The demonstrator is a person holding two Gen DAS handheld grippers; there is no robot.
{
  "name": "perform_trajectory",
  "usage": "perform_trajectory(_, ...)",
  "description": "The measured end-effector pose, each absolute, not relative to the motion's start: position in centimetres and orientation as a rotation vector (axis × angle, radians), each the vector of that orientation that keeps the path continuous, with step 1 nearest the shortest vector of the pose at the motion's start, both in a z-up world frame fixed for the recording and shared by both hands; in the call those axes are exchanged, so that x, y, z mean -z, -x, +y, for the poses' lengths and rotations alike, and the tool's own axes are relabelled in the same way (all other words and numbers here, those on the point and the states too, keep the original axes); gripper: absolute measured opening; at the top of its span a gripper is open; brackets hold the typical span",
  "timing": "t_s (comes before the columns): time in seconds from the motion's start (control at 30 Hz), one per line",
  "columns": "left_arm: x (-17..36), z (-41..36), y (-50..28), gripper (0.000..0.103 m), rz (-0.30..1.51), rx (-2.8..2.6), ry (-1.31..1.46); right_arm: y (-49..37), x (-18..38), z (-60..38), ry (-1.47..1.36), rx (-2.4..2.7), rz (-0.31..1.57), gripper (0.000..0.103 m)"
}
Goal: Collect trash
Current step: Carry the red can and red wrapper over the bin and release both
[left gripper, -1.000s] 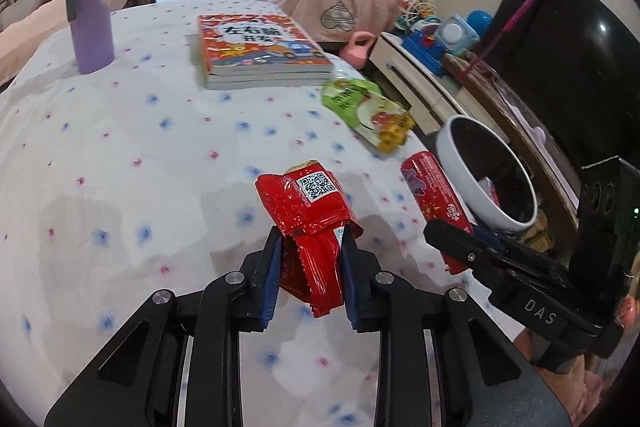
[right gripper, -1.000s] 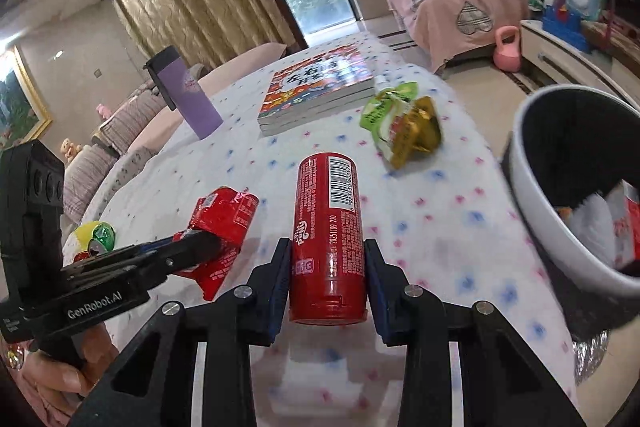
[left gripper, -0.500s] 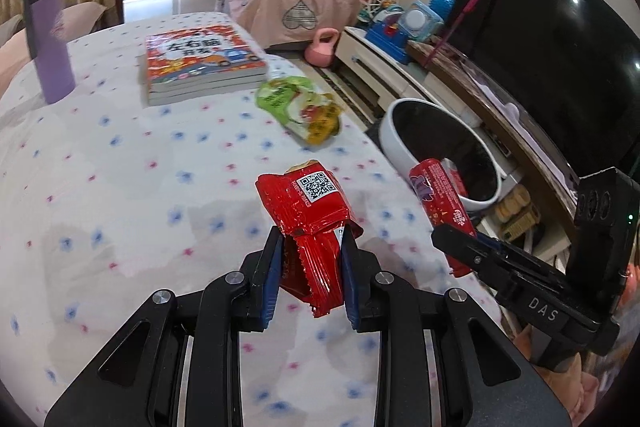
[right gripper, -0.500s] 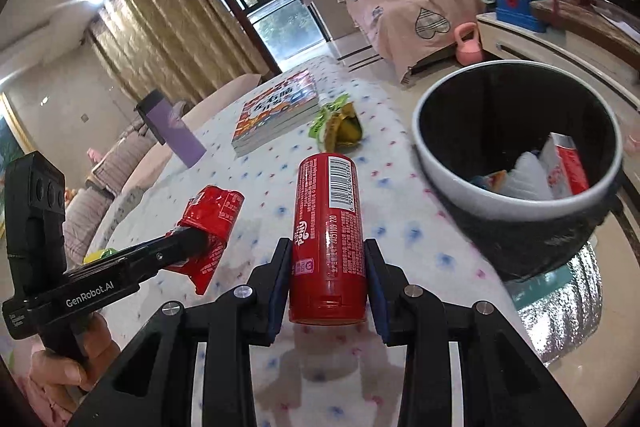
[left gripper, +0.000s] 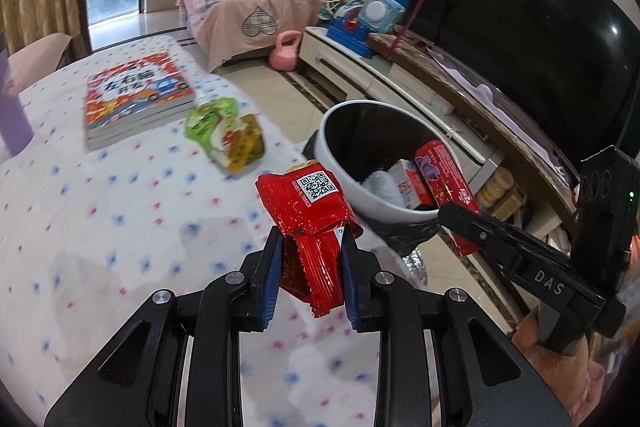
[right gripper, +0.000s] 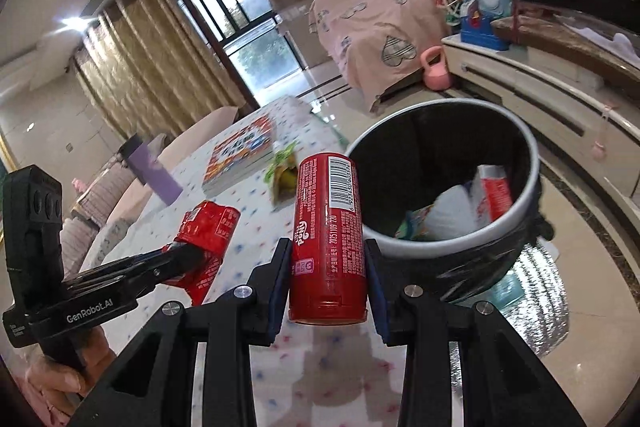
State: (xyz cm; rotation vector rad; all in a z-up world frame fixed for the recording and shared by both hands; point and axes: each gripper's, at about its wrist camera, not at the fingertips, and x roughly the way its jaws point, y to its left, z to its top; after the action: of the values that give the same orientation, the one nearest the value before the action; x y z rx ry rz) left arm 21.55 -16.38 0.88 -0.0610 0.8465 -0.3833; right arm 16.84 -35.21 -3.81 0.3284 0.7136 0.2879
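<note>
My left gripper (left gripper: 310, 277) is shut on a crumpled red snack wrapper (left gripper: 308, 207) with a QR code, held above the table's right edge. My right gripper (right gripper: 328, 267) is shut on a red cylindrical snack tube (right gripper: 327, 231) with a barcode, held close to the round bin (right gripper: 516, 203). The bin (left gripper: 340, 147), white-rimmed and lined in black, stands on the floor beside the table and holds white paper and a red-and-white packet. A green and yellow snack bag (left gripper: 224, 133) lies on the dotted tablecloth (left gripper: 120, 211). The right gripper (left gripper: 460, 223) with its tube shows at right in the left wrist view.
A stack of picture books (left gripper: 136, 99) lies further back on the table, with a purple bottle (right gripper: 154, 171) beyond. A low TV cabinet (left gripper: 420, 83) with toys and a dark screen runs behind the bin. A pink-covered bed (left gripper: 256, 3) and a pink kettlebell (left gripper: 286, 51) are by the window.
Both grippers have carried their loads right, off the table's middle toward the bin, rising slightly. The bin now fills more of both views, and the grips are unchanged.
</note>
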Motion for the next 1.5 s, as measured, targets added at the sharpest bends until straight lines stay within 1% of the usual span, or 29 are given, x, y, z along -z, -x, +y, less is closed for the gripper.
perform_trajectory(0.77, -3.1, -24.4, -25.8, 0.025, 0.8, 0.456, -0.032, -20.1, 2.1, -41.4, -0.321, -0.174, 0.676, 0.035)
perform_trajectory(1.1, -1.8, -25.6, -28.4, 0.025, 0.839, 0.451, -0.03, -22.0, 2.4, -41.8, -0.307, -0.153, 0.711, 0.035)
perform_trajectory(1.5, -0.6, -26.3, -30.5, 0.025, 0.884, 0.45, -0.017, -24.2, 3.9, -42.4, -0.306, -0.13, 0.778, 0.036)
